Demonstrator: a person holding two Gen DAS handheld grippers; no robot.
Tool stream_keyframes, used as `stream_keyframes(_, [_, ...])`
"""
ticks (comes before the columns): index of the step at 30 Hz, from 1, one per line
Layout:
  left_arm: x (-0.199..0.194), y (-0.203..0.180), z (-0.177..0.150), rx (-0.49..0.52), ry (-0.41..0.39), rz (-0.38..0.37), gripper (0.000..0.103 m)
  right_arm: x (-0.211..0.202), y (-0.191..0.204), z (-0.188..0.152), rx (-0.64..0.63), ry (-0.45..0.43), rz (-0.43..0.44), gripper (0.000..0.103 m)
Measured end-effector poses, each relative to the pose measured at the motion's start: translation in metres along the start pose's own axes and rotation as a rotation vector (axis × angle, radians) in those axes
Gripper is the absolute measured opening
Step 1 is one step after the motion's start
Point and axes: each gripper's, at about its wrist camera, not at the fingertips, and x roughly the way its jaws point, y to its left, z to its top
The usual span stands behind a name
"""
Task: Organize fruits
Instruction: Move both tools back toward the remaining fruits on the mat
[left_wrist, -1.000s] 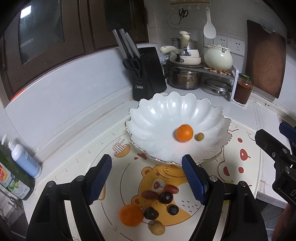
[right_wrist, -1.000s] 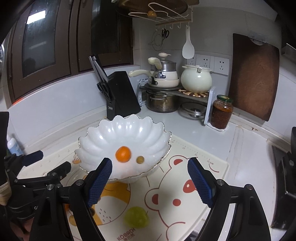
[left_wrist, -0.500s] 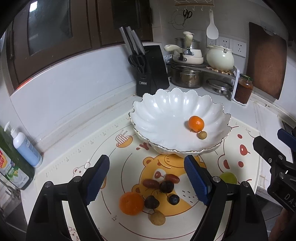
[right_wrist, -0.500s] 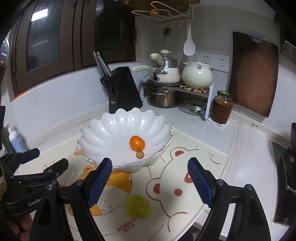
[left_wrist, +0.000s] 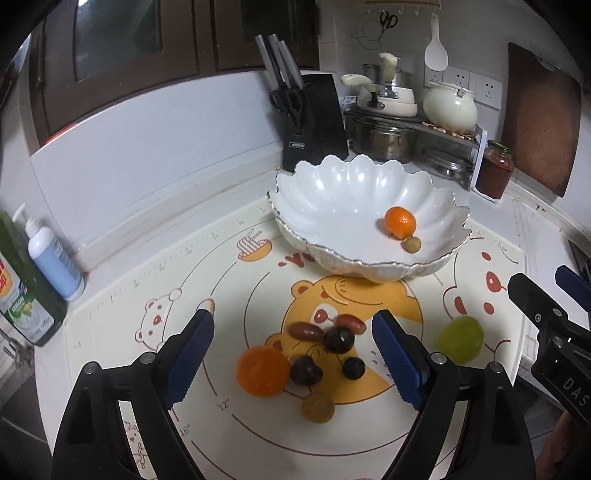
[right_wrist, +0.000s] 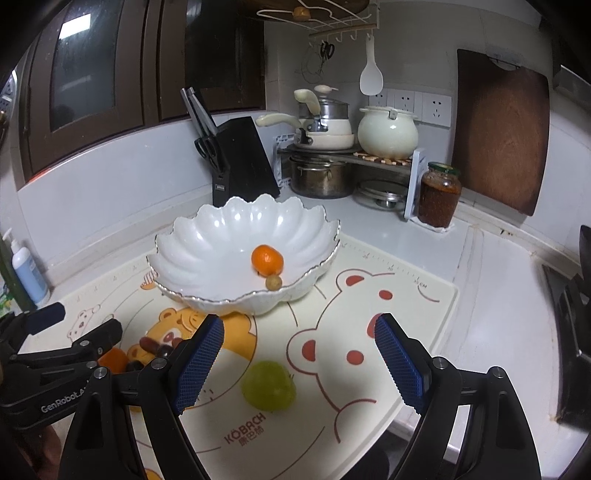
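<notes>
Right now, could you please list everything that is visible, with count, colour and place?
bowl: 1, white, back of mat
mat: 1, cream with bear prints, on counter
oranges: 2, one in bowl, one on mat
small tan fruits: 2, one in bowl, one on mat
dark and red fruits: 5, clustered on mat
green fruit: 1, on mat
knife block: 1, black, behind bowl
jar: 1, red-brown contents, right
bottles: 2, blue-white, green, left
pots: several, corner rack
left gripper: opening, nothing held
right gripper: open, above green fruit

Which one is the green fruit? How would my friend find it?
Start at the big white scalloped bowl on the bear-print mat. Come toward the mat's near edge, above the printed brand name: the round yellow-green fruit lies alone there. Every other loose fruit is orange, dark or tan, clustered on the orange bear.
</notes>
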Motion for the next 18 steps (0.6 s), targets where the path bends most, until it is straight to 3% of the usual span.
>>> stream_keyframes(18, [0.014,0.003,-0.036,-0.055,0.037,0.001,0.098,0.017,-0.003,-0.029,0.042,0.02,0.02,0.084])
